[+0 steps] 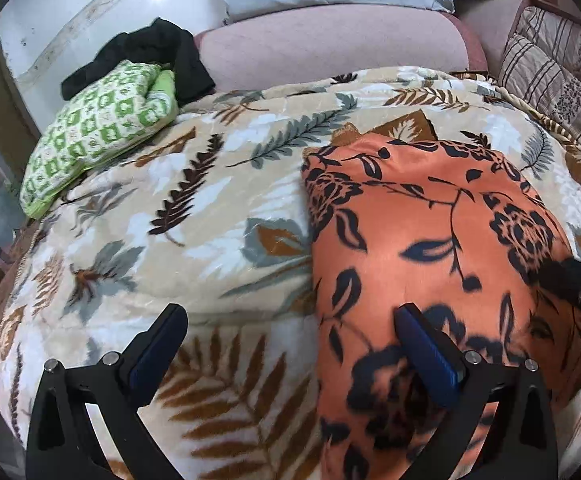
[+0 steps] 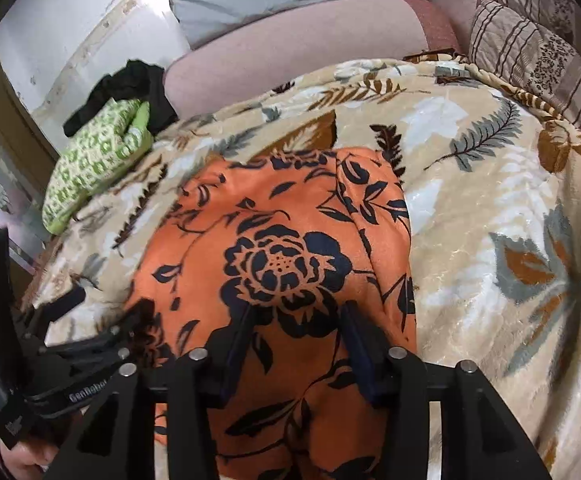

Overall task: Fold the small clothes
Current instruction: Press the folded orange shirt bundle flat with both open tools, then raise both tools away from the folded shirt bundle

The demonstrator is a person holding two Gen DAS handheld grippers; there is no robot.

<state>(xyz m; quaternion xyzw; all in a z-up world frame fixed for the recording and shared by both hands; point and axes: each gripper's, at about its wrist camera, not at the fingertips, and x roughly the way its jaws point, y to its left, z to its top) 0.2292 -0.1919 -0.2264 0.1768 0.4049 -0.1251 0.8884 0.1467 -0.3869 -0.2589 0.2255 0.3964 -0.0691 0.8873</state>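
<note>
Centre-right of left wrist view: orange floral garment (image 1: 430,248) flat on leaf-print blanket (image 1: 210,208). Thin, satiny, probably slippery, limp; pinch hem or corner. Left tool (image 1: 290,320) wide; right tool (image 2: 296,316) half-open, both empty.

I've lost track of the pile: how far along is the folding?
Done: a green patterned piece lies folded at the blanket's far left corner. In hand: the orange floral garment lies partly folded, both the left gripper and right gripper open over it, gripping nothing. Left: finishing its folds, plus the crumpled black garment behind the green one.
</note>
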